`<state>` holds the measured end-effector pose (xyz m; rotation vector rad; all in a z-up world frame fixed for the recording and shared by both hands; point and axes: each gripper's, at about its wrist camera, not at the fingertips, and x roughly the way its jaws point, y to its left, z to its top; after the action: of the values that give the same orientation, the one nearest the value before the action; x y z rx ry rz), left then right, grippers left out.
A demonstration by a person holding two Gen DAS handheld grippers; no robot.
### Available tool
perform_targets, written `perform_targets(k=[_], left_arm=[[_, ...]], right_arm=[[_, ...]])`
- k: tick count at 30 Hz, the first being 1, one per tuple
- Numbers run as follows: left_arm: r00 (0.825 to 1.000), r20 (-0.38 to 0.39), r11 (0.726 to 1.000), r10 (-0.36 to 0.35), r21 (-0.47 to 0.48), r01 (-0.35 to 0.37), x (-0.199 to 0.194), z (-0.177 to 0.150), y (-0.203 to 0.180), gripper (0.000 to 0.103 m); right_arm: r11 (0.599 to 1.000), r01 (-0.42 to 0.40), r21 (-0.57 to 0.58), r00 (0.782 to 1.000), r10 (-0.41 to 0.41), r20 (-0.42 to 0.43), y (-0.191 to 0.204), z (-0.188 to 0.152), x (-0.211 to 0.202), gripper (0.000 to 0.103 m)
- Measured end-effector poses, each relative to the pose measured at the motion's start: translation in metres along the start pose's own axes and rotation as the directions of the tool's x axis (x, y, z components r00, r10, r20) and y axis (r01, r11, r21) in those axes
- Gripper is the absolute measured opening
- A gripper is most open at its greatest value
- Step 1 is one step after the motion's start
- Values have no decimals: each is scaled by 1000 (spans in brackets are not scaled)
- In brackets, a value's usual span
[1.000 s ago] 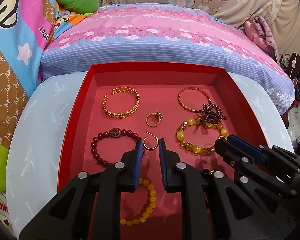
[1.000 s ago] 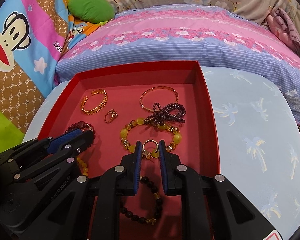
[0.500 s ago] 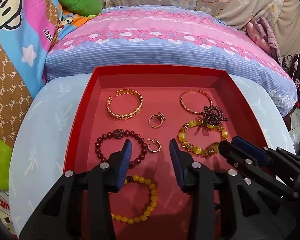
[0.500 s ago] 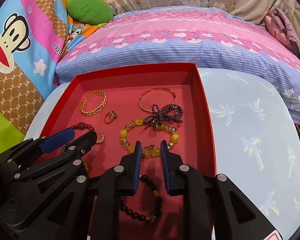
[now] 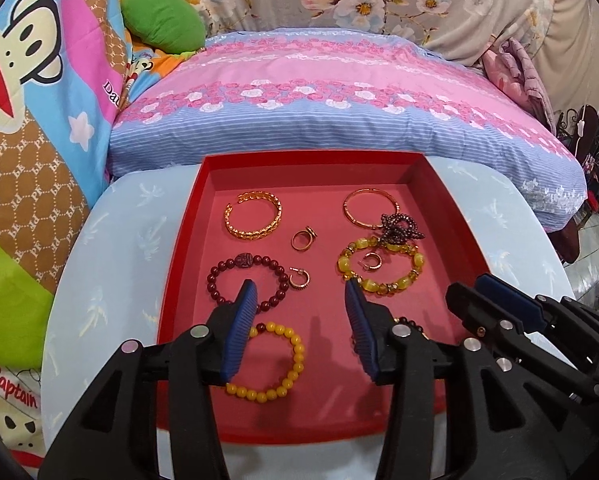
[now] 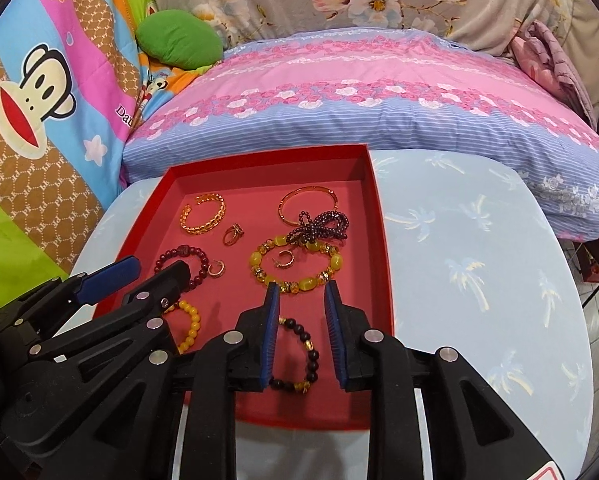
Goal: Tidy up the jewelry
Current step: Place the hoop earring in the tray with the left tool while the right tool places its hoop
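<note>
A red tray (image 5: 311, 159) holds the jewelry. A gold hoop earring (image 5: 299, 278) lies beside the dark red bead bracelet (image 5: 219, 280). A second hoop earring (image 6: 284, 259) lies inside the chunky yellow bracelet (image 6: 295, 285). Farther back are a gold chain cuff (image 5: 253, 216), a ring (image 5: 303, 239), a thin bangle (image 5: 370, 208) and a purple bead bundle (image 5: 399, 230). My left gripper (image 5: 300, 292) hangs above the small yellow bead bracelet (image 5: 295, 354), jaws opening, nothing between them. My right gripper (image 6: 302, 286) hovers over a dark bead bracelet (image 6: 305, 354), jaws opening and empty.
The tray sits on a round pale blue table (image 6: 479, 260) with a palm print. A pink and blue pillow (image 5: 339, 92) lies behind it, with a green cushion (image 5: 161, 26) and a cartoon monkey blanket (image 5: 27, 52) to the left.
Both grippers let go of a hoop earring each, opened, and drew back and upward. The earrings now lie on the tray floor.
</note>
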<state>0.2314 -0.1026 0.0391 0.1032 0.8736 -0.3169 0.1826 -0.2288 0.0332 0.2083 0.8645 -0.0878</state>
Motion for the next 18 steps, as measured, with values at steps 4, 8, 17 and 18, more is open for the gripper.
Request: perform_targets(k=[4, 8, 17, 18], left_arm=[[1000, 15, 1000, -5, -6, 5, -19, -7, 0, 46], [1000, 22, 1000, 1, -5, -1, -34, -17, -2, 46], [1000, 21, 1000, 8, -14, -8, -62, -41, -1, 46], [1000, 20, 1000, 12, -15, -12, -64, -44, -1, 47]], right_arm=[[1000, -2, 8, 1000, 2, 15, 0, -7, -18, 29], [1000, -7, 7, 1000, 7, 22, 3, -17, -33, 29], [1000, -2, -11, 1000, 2, 26, 10, -40, -59, 30], [1000, -1, -14, 1000, 1, 26, 11, -42, -62, 30]])
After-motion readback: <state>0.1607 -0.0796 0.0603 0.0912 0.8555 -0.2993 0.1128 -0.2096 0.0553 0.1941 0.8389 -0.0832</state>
